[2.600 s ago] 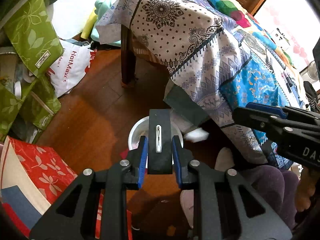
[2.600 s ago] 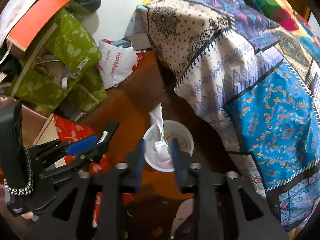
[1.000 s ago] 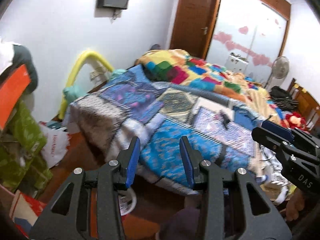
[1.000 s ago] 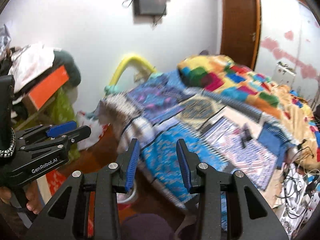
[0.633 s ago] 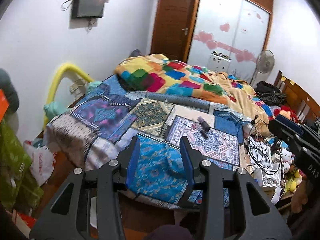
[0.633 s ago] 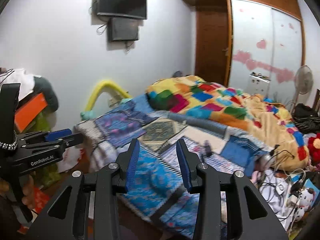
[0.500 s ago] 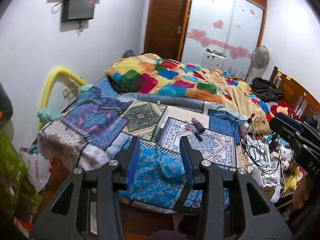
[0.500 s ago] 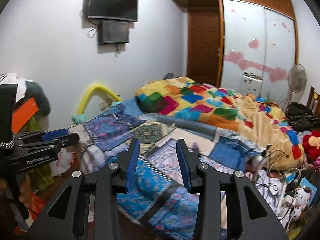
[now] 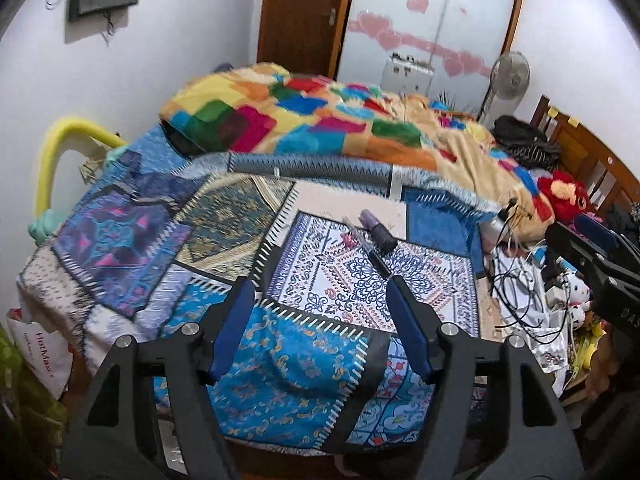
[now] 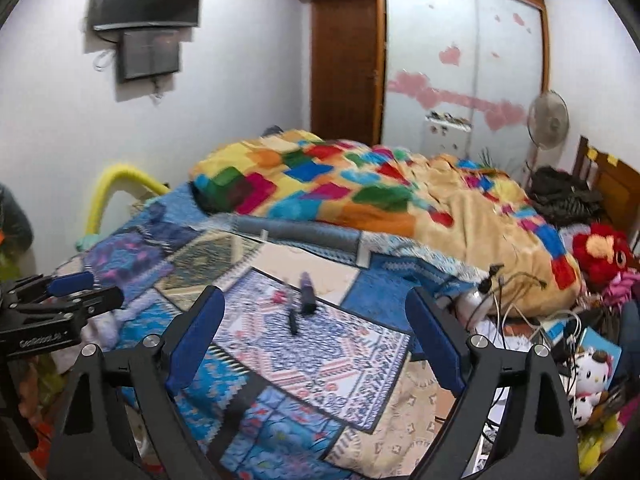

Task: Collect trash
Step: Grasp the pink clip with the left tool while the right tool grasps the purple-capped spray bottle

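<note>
My left gripper (image 9: pixel 320 304) is open and empty, raised above the near end of the bed (image 9: pixel 132 236). My right gripper (image 10: pixel 314 314) is open and empty too, also facing the bed (image 10: pixel 372 248). On the patterned cover lie a dark purple cylinder (image 9: pixel 378 232) and a thin dark pen-like item (image 9: pixel 378 262), with a small pink scrap (image 9: pixel 349 241) beside them; they also show in the right wrist view, the cylinder (image 10: pixel 307 294) and the pen-like item (image 10: pixel 293 322). Each gripper shows at the edge of the other's view.
A patchwork blanket (image 9: pixel 320 120) covers the far half of the bed. Tangled cables (image 9: pixel 516 280) and plush toys (image 10: pixel 600 254) crowd the right side. A yellow foam arch (image 9: pixel 60 148) and a white HotMax bag (image 9: pixel 44 352) stand at the left. A fan (image 10: pixel 548 120) stands by the wardrobe.
Both grippers let go of what they held over the white bin, rose from the floor to bed height, and their jaws have opened wider. The view now faces the bed.
</note>
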The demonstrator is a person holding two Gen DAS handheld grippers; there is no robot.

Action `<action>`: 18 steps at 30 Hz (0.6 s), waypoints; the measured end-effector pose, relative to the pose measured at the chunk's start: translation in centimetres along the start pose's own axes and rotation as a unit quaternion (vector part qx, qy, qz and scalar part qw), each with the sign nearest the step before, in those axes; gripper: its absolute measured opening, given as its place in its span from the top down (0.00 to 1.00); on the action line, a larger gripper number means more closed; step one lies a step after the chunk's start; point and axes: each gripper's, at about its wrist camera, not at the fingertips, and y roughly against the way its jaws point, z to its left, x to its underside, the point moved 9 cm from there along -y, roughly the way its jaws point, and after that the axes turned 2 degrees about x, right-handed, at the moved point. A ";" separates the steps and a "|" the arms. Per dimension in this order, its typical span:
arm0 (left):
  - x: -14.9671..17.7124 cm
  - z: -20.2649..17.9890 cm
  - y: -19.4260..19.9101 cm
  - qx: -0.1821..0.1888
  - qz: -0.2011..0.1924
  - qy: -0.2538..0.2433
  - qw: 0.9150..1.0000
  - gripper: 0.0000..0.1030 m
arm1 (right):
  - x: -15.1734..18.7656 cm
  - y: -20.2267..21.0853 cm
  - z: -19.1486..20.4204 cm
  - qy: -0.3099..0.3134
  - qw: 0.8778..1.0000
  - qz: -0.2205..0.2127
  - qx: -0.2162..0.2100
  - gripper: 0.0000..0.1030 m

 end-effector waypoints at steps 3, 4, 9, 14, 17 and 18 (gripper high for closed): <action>0.1 0.0 -3.5 0.003 0.020 0.000 1.000 0.33 | 0.7 -2.9 -1.2 -0.013 0.999 0.027 0.011 0.12; 0.1 0.1 -4.4 0.002 0.024 -0.001 1.000 0.33 | 0.9 -3.8 -1.5 -0.017 0.999 0.034 0.012 0.12; -0.2 0.0 -9.4 0.004 0.045 -0.012 0.999 0.33 | 2.0 -9.2 -2.6 -0.026 0.997 0.067 0.008 0.12; -0.6 -0.2 -14.2 0.010 0.065 -0.019 0.998 0.33 | 3.5 -14.2 -2.3 -0.034 0.993 0.107 -0.021 0.12; -0.7 0.1 -16.8 0.011 0.079 -0.017 0.997 0.33 | 4.6 -17.4 -2.0 -0.037 0.989 0.137 -0.037 0.18; -0.8 0.2 -17.6 0.010 0.081 -0.017 0.996 0.33 | 4.8 -18.2 -1.9 -0.036 0.988 0.143 -0.041 0.26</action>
